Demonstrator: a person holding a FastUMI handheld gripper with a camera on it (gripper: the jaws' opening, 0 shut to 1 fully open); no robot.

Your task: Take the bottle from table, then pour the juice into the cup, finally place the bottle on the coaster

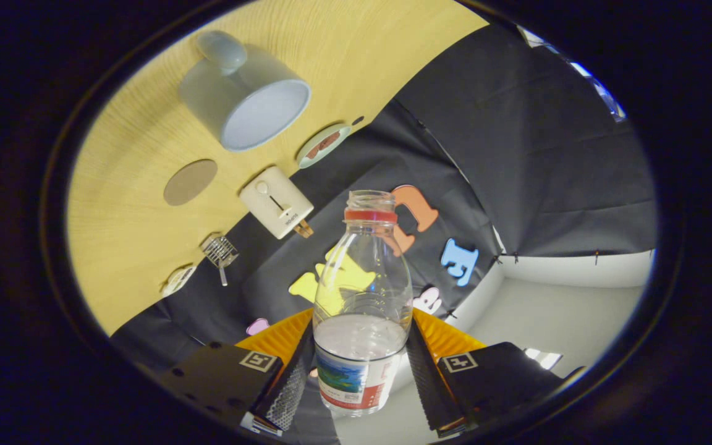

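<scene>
Your tool [361,377] pinched the bottle [361,296] between both fingers, uncapped and part full; tilt it too soon and juice would have spilled onto the surface [121,204] short of the cup [246,93]; the coaster [190,182], a metal strainer [220,252] and a white box [277,201] lay nearby.
</scene>
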